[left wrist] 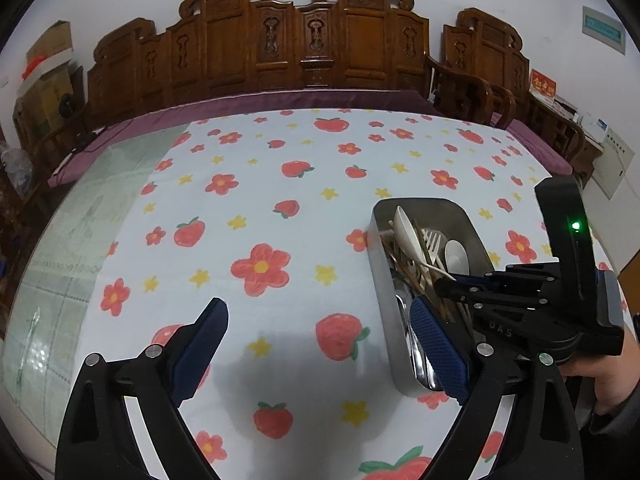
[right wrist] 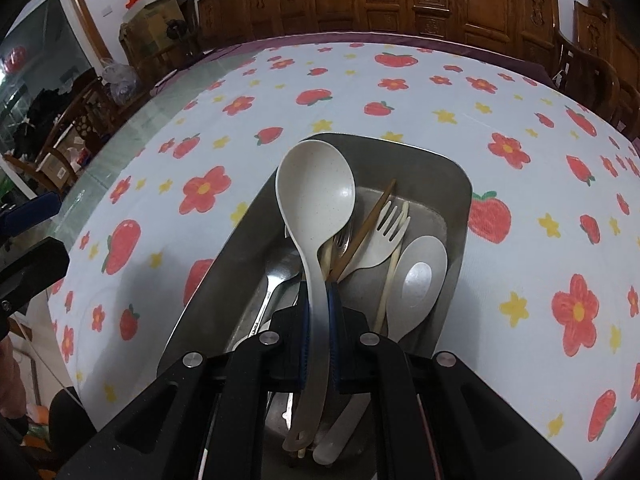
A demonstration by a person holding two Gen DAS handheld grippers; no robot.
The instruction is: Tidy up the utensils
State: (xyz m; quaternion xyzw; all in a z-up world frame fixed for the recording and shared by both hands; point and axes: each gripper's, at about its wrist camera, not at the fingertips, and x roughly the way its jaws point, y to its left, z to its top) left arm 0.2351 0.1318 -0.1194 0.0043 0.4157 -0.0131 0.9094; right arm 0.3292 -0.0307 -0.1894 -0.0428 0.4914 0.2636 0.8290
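The table (left wrist: pixel 280 200) under its white cloth of red flowers and strawberries spreads out ahead of both claws, with carved wooden chairs (left wrist: pixel 304 40) along the far side. The left gripper (left wrist: pixel 316 344) hangs over bare cloth with its blue pads wide apart and nothing between them; the steel tray (left wrist: pixel 380 280) sits just off its right finger.

That same tray (right wrist: pixel 460 208) lies directly ahead of and below the right gripper (right wrist: pixel 318 328), which is clamped on the handle of the pale ladle (right wrist: pixel 316 188). The bowl of the ladle points away from the claw and sits above the rest of the pile, the handle tail passing back under the fingers.

Beyond the fingertips, to the right of the ladle, lie a rice paddle (right wrist: pixel 420 276), a pale fork (right wrist: pixel 384 236), brown chopsticks (right wrist: pixel 372 220) and a cream chopstick (right wrist: pixel 394 256); to the left a metal spoon (right wrist: pixel 276 276) rests on the tray floor.

The grip looks to be mid-handle, so I'd guess the bowl end will want to droop. Best to lift straight up, slowly, until the bowl is above the tray wall and free of the chopsticks crossing beside it, then carry it over to the open cloth near the left claw.
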